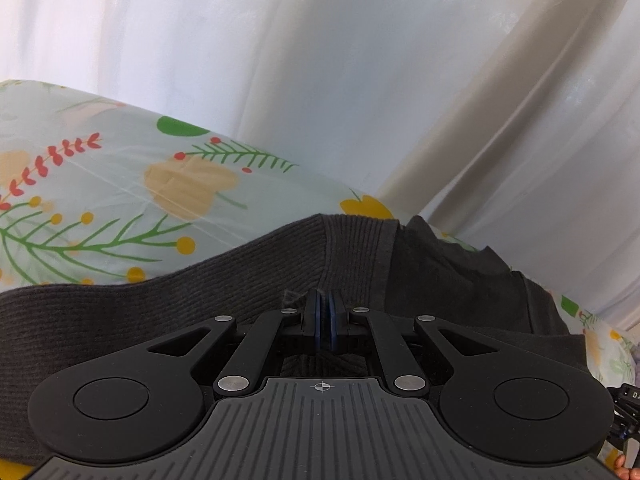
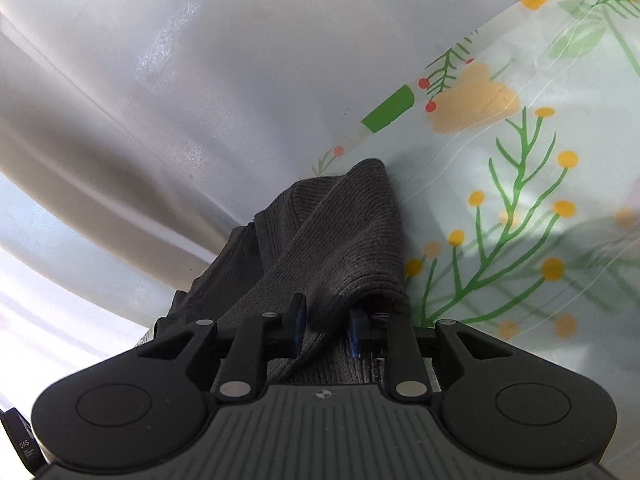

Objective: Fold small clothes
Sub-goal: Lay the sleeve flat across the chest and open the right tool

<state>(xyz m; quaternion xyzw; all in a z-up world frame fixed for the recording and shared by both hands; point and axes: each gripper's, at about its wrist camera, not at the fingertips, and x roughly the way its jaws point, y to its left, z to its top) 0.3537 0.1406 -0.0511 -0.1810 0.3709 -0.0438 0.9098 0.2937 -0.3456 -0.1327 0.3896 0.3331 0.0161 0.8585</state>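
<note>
A dark grey ribbed knit garment (image 1: 200, 312) lies on a table with a floral cover (image 1: 120, 184). My left gripper (image 1: 323, 304) is shut, with a small tuft of the knit's edge pinched at the tips of its blue pads. In the right wrist view the same garment (image 2: 344, 240) runs away from me as a long folded strip along the cover's (image 2: 520, 220) edge. My right gripper (image 2: 325, 320) has its jaws a little apart. A thick fold of the knit sits between them and drapes over the right finger (image 2: 354, 336), and the pads do not visibly squeeze it.
Pale, glossy white sheeting (image 1: 360, 80) hangs close behind the table's far edge, and it also fills the left of the right wrist view (image 2: 160, 120). A black labelled device part (image 1: 626, 400) shows at the lower right of the left wrist view.
</note>
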